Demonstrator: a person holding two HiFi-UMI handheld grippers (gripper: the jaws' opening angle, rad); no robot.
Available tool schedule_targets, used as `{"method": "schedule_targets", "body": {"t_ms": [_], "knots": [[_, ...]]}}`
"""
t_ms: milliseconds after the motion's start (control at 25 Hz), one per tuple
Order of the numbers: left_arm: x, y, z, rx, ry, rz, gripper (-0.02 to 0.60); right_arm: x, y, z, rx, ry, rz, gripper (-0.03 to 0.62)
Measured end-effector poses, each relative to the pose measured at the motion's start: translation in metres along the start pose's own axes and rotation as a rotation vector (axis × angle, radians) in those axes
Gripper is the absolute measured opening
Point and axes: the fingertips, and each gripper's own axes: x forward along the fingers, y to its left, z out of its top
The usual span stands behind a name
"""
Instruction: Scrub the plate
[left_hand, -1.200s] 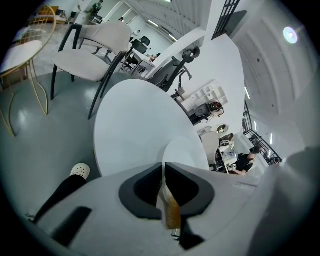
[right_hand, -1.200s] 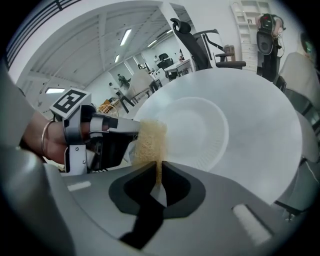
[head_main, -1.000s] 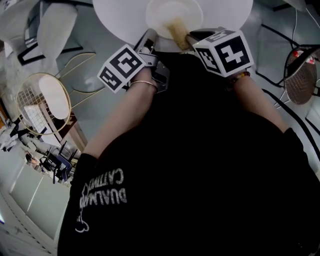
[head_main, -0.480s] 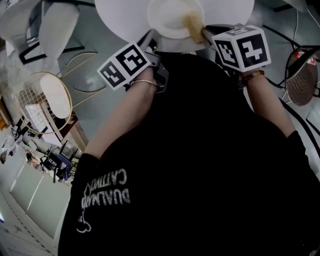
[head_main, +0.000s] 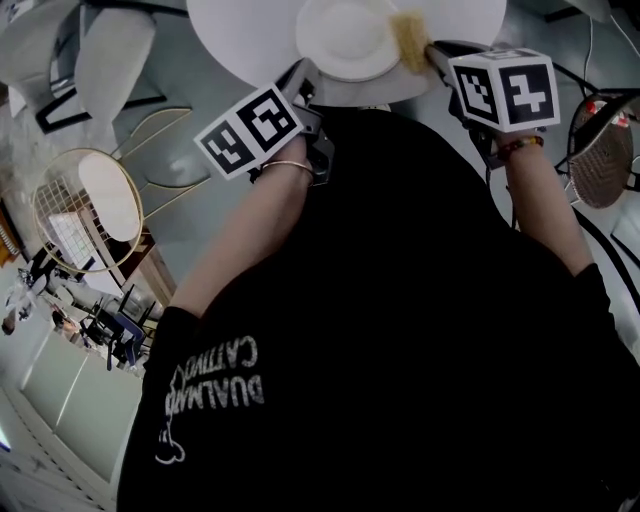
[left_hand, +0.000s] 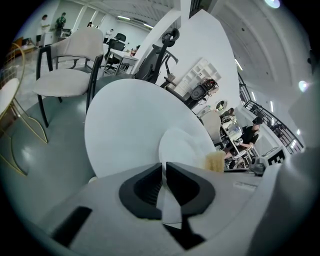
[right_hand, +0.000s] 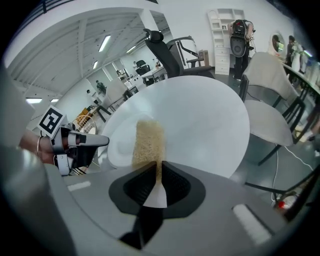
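A white plate (head_main: 345, 40) is set on the round white desk (head_main: 240, 35). Its near rim is taken between the jaws of the left hand-held gripper (left_hand: 164, 176); these jaws are opening, and only a narrow gap is seen between them. A tan scrub sponge (right_hand: 148, 142) is clamped in the right hand-held gripper (right_hand: 160, 175) and is held at the plate's right rim.
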Motion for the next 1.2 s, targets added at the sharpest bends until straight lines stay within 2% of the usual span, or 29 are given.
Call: {"method": "schedule_targets", "body": {"t_ms": [200,400,520,760,880,1040,1200], "knots": [[0.000,-0.004,0.003,-0.022,0.006,-0.020,0.026,-0.011,-0.021,0.007,0.042,-0.007,-0.060,0.041],[0.003,-0.007,0.005,-0.067,0.029,-0.100,0.017,-0.018,-0.024,0.038,0.076,-0.065,-0.067,0.041],[0.004,-0.008,0.011,-0.094,0.022,-0.145,0.014,-0.012,-0.004,0.064,0.075,-0.102,-0.018,0.041],[-0.002,0.009,0.030,-0.113,0.015,-0.166,0.010,0.010,0.047,0.086,0.077,-0.097,0.069,0.041],[-0.002,0.012,0.034,-0.127,0.004,-0.174,0.007,0.014,0.070,0.087,0.087,-0.092,0.136,0.040],[-0.003,0.021,0.045,-0.185,-0.027,-0.182,0.002,0.023,0.110,0.080,0.104,-0.066,0.252,0.040],[-0.002,0.025,0.050,-0.176,-0.025,-0.183,0.000,0.035,0.136,0.056,0.138,-0.004,0.304,0.040]]}}
